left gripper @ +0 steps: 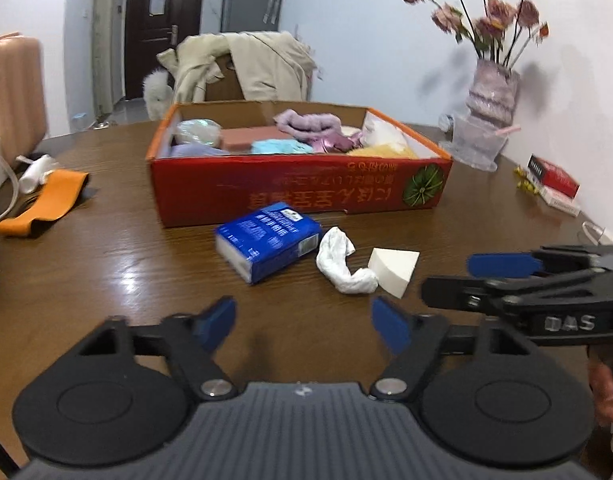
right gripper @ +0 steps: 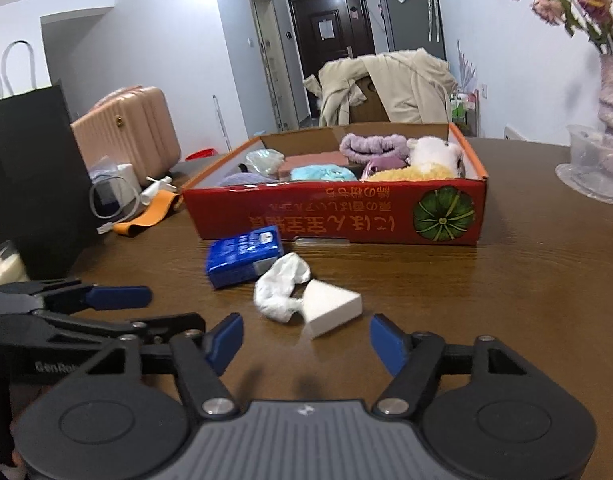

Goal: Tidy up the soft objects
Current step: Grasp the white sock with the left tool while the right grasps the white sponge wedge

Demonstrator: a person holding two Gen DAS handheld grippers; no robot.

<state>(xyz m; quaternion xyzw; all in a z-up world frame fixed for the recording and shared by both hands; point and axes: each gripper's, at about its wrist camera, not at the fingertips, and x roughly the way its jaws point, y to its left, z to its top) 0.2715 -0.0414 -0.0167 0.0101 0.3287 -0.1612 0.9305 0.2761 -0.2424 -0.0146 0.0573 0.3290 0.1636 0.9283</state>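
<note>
Both my grippers hang low over the dark brown wooden table (left gripper: 106, 264), side by side, pointing at the red cardboard box (left gripper: 298, 190).

My left gripper (left gripper: 302, 320): blue-padded jaws apart, nothing between them, only bare tabletop. My right gripper (right gripper: 306, 340): jaws likewise apart and empty; the white foam wedge (right gripper: 332, 308) lies just ahead of its fingertips.

Three loose soft items lie on the table in front of the box: a blue plastic-wrapped tissue pack (left gripper: 268, 246), a crumpled white cloth (left gripper: 344, 264) just beside it, and the wedge touching the cloth's far end.

Box contents: a purple fluffy headband (left gripper: 306, 122), a light blue fuzzy piece (left gripper: 280, 146), a pinkish-brown block (left gripper: 252, 136), a yellow fluffy item (right gripper: 412, 174), a white plush (right gripper: 436, 150).

An orange strap (left gripper: 42, 204) lies well apart at the left.
</note>
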